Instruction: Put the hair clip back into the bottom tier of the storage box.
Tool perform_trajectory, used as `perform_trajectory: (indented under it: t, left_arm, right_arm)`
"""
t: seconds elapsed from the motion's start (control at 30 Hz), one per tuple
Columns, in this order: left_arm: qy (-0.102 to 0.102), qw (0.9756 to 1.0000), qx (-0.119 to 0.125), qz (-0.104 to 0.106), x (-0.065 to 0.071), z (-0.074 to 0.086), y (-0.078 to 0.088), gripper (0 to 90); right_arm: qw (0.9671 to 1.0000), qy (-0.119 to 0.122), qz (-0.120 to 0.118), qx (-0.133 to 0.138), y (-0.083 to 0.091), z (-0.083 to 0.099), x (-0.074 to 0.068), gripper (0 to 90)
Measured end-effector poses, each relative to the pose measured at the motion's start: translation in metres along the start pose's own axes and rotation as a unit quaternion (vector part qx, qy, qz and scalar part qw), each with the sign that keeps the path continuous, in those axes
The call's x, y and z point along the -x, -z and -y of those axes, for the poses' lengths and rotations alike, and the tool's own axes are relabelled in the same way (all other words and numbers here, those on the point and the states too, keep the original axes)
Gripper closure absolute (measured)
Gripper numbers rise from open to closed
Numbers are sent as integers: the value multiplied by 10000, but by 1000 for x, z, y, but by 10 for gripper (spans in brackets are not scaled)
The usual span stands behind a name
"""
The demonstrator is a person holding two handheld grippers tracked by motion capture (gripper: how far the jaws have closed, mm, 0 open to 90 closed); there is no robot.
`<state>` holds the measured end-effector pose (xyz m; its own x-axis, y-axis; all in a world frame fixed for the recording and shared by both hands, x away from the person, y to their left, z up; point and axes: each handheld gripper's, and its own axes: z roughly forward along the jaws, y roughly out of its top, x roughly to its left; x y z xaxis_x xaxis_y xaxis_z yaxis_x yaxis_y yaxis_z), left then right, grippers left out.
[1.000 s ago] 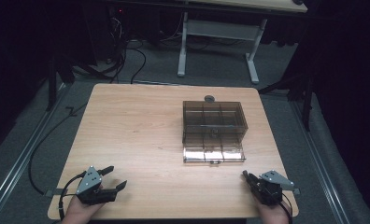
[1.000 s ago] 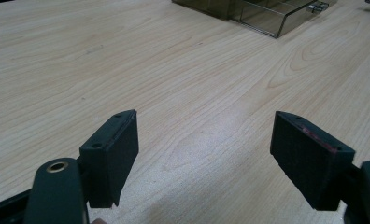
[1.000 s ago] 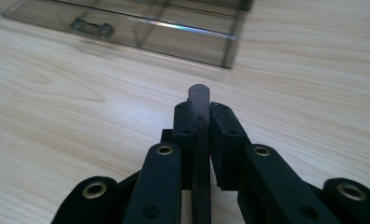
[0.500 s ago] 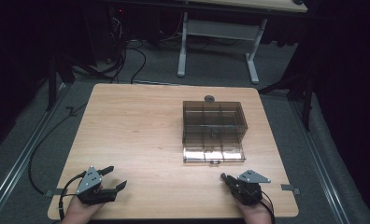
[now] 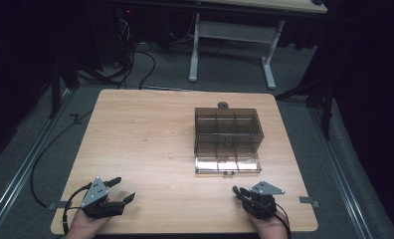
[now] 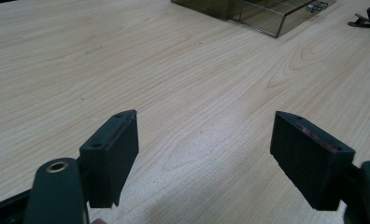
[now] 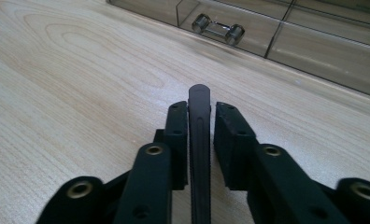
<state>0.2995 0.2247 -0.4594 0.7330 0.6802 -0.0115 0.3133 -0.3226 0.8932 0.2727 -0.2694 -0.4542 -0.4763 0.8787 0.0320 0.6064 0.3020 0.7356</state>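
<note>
Right gripper (image 5: 241, 193) nearer, perhaps gripping tool (image 7: 199, 140)

A square, light wooden table (image 5: 150, 149) with visible grain and rounded corners stands on grey carpeted floor (image 5: 46, 144). On the table, toward two o'clock from its centre, lies a smoke-tinted, see-through plastic compartment box (image 5: 228, 132), divided into small sections, with a clear front flap and a small metal latch (image 7: 218, 29) on the near side. Just beyond the box's far edge, at twelve o'clock from it, sits a small round dark object (image 5: 223, 105); what it is cannot be told. Two short grey tape strips mark the table's near edge, one at seven o'clock (image 5: 55, 205), one at five o'clock (image 5: 307, 200).
</note>
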Motion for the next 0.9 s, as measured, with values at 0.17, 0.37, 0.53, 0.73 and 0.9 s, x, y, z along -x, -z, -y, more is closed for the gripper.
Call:
perform_trajectory:
  t: [0.17, 0.37, 0.53, 0.73, 0.9]
  left_arm:
    - [-40, 10000, -1, 28, 1, 0, 0, 241]
    - [-7, 10000, 29, 35, 0, 1, 1, 241]
    - [-39, 10000, 28, 53, 0, 0, 1, 242]
    - [-47, 10000, 31, 71, 1, 1, 1, 242]
    - [-40, 10000, 33, 77, 0, 1, 1, 241]
  right_arm:
    - [9998, 52, 69, -195, 1, -7, 0, 651]
    - [9982, 125, 73, -581, 4, -15, 0, 635]
    - [9932, 300, 73, -1118, 2, -24, 0, 637]
    - [9884, 173, -33, -1505, 3, -33, 4, 650]
    - [9831, 195, -147, -1813, 2, -40, 5, 661]
